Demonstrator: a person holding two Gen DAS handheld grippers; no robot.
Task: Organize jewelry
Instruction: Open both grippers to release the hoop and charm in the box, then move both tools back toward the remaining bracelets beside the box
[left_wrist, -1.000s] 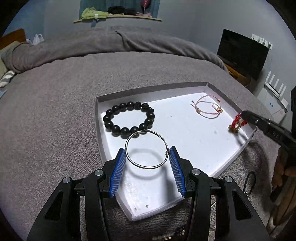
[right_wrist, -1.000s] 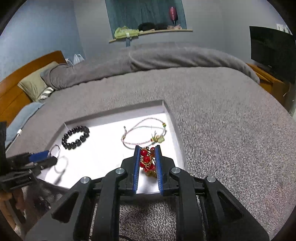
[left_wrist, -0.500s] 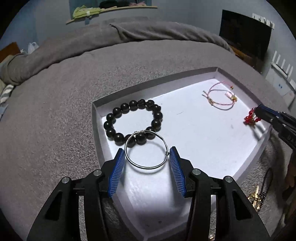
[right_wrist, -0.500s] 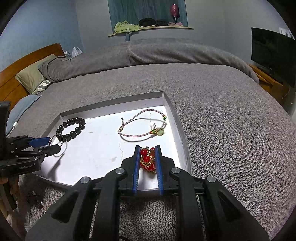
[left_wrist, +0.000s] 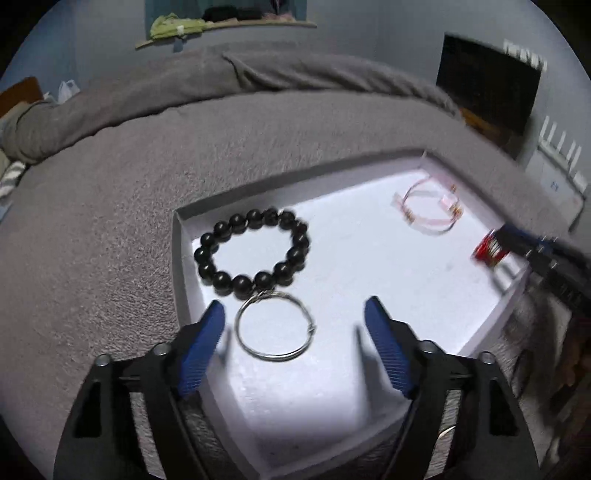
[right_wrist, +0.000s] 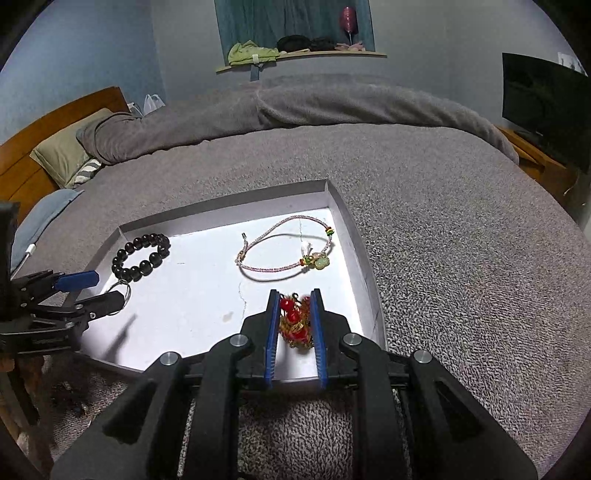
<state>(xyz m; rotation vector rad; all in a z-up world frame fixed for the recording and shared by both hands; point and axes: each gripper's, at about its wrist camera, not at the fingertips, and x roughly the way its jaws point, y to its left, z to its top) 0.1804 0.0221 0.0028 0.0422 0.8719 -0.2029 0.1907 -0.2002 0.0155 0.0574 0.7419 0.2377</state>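
Note:
A white tray (left_wrist: 369, 387) lies on the grey bed. In it are a black bead bracelet (left_wrist: 253, 253), a thin silver ring bangle (left_wrist: 275, 325) touching it, and a pink cord bracelet (left_wrist: 428, 210). My left gripper (left_wrist: 295, 321) is open, its fingers wide on either side of the bangle, which lies flat on the tray. My right gripper (right_wrist: 295, 314) is shut on a red and gold bead piece (right_wrist: 293, 321) above the tray's near right corner. That piece shows in the left wrist view (left_wrist: 489, 253). The tray (right_wrist: 184, 295), bead bracelet (right_wrist: 142, 256) and cord bracelet (right_wrist: 286, 245) show in the right wrist view.
Grey blanket (right_wrist: 443, 240) covers the bed around the tray. A wooden headboard and pillow (right_wrist: 62, 155) are at far left. A dark screen (right_wrist: 543, 107) stands at right. Dark loose items (right_wrist: 70, 402) lie on the blanket by the tray's near left edge.
My left gripper has opened and let go of the silver bangle, which now lies on the tray beside the black bracelet. My right gripper has moved further over the tray, still holding the red piece.

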